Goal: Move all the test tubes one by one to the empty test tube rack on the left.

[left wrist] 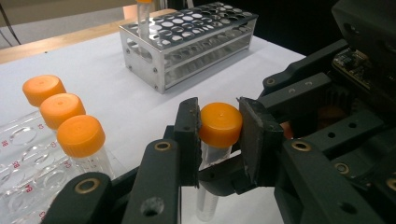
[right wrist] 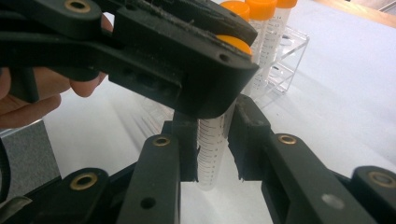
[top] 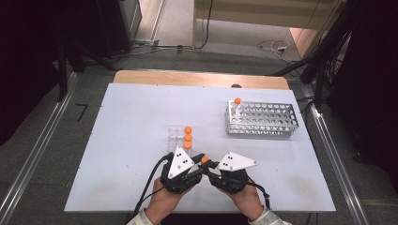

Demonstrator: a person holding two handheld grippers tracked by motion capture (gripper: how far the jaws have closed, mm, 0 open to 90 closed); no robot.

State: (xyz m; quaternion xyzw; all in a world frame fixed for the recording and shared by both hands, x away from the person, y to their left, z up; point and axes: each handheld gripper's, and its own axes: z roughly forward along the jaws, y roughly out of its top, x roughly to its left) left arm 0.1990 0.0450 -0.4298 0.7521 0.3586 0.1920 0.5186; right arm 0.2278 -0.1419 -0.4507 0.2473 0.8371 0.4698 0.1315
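My left claw [left wrist: 218, 135] is clamped on the orange screw cap of a light, slippery clear plastic tube [left wrist: 212, 154] held upright above the white bench [top: 131, 122], while my right claw [right wrist: 212, 140] brackets its graduated body, barely loosened.

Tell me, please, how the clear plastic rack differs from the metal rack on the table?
The clear plastic rack is see-through and smaller; the metal rack is silvery, perforated and larger. The clear plastic rack holds three orange-capped tubes along one side, the metal rack only one, at a far corner. The clear plastic rack sits nearer the grippers, the metal rack farther off to the right in the high view. Both stand on the white table and hold their tubes upright.
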